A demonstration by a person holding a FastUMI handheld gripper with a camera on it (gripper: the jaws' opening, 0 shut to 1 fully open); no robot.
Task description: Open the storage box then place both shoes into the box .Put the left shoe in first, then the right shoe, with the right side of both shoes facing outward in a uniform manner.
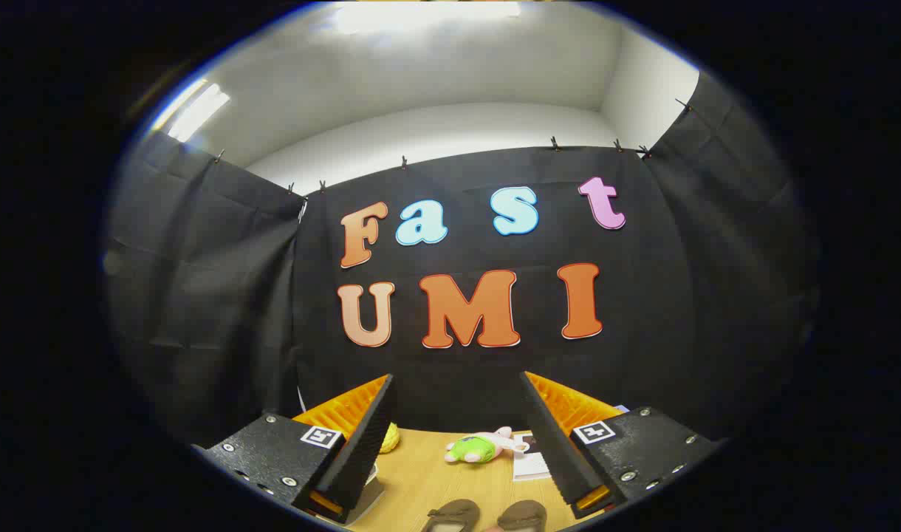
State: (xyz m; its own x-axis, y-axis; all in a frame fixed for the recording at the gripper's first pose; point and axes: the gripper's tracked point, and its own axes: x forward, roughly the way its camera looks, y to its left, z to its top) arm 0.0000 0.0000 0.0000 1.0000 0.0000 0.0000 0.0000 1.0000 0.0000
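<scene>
My gripper (458,384) is held high and tilted up toward the booth's back wall, its two fingers wide apart with nothing between them. Low between the fingers, on the wooden table (421,473), the toes of two brown shoes show side by side: the left one (452,514) and the right one (523,513). Their rear parts are cut off. Both lie well below and apart from the fingers.
A small plush toy (481,447) in green and pink lies further back on the table. A yellow object (388,438) peeks out beside the left finger. A white card (530,464) lies near the right finger. Black cloth walls surround the table.
</scene>
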